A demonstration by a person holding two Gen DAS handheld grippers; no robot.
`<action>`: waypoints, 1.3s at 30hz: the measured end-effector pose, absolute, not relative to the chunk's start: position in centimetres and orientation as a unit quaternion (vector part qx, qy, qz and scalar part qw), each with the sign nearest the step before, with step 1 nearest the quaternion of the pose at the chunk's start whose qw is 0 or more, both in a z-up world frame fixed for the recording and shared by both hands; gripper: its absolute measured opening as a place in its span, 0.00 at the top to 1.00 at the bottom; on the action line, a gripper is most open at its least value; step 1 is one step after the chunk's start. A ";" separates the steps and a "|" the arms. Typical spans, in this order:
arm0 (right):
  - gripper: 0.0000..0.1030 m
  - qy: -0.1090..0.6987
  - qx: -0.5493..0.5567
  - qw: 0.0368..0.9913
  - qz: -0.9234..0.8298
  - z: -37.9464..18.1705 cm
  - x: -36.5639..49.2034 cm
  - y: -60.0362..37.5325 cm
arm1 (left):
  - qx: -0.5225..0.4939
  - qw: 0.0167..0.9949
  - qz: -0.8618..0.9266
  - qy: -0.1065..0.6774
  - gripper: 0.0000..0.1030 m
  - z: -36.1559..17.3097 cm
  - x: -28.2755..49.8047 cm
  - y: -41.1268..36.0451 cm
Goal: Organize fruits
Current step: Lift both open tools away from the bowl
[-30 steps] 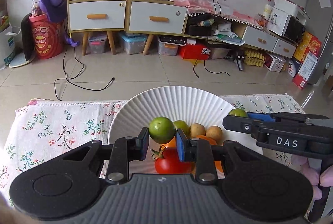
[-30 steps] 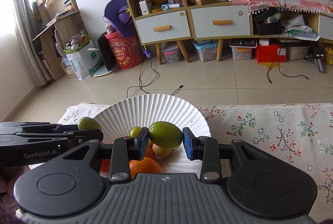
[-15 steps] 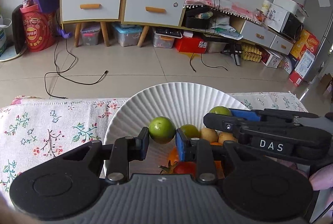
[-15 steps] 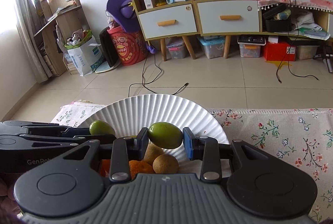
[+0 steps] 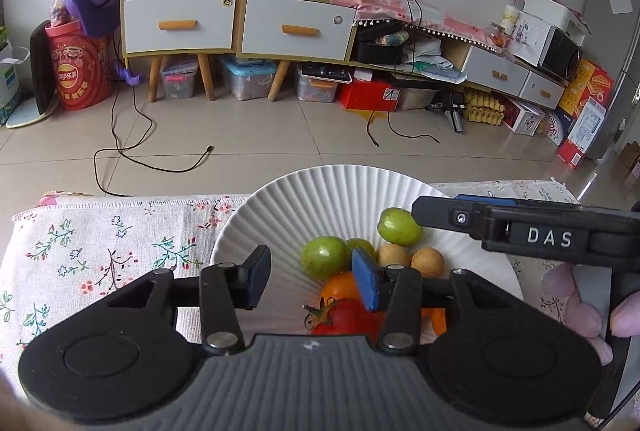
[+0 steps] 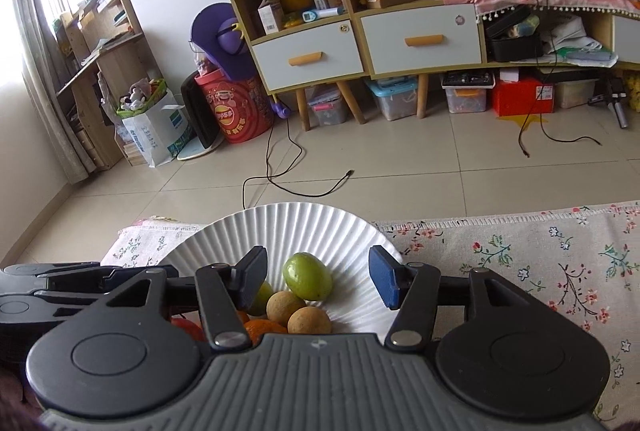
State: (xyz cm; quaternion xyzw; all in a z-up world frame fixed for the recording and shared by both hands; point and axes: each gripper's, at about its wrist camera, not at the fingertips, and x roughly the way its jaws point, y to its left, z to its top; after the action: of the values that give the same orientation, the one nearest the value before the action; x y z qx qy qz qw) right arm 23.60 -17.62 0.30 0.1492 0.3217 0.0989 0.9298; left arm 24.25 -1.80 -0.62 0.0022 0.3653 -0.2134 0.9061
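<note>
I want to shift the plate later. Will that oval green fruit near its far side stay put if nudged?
Probably not: the oval green fruit looks smooth and rounded, lying loose on the sloped ribbed white plate, so it would likely roll toward the two brown fruits. It seems firm, not fragile.

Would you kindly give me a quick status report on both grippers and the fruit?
Left gripper and right gripper open, jaws just opened. Round green fruit and oval green fruit released onto white plate. Nothing blocking.

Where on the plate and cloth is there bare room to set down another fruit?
Free: the plate's far ribbed half, beyond the green fruits; the floral cloth left of it and, in the right wrist view, right of it. Crowded: the plate's near side, where fruit piles under both tools.
</note>
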 end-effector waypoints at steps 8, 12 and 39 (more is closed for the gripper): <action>0.35 0.327 0.149 0.929 0.092 1.5 21.3 -17.6 | 0.006 0.912 -0.191 0.363 0.38 0.6 21.2 -0.5; 0.24 0.330 0.152 0.928 0.085 2.0 19.9 -17.6 | 0.007 0.913 -0.184 0.363 0.30 1.0 19.2 0.1; 0.03 0.345 0.093 0.928 0.110 3.0 13.0 -14.9 | 0.046 0.914 -0.169 0.366 0.02 1.9 11.1 2.1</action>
State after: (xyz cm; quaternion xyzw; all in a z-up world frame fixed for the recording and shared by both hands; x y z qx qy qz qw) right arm 13.04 -14.94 2.96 0.0926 0.3449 0.1102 0.9276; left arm 11.14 2.11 1.88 0.0465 0.3656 -0.1689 0.9141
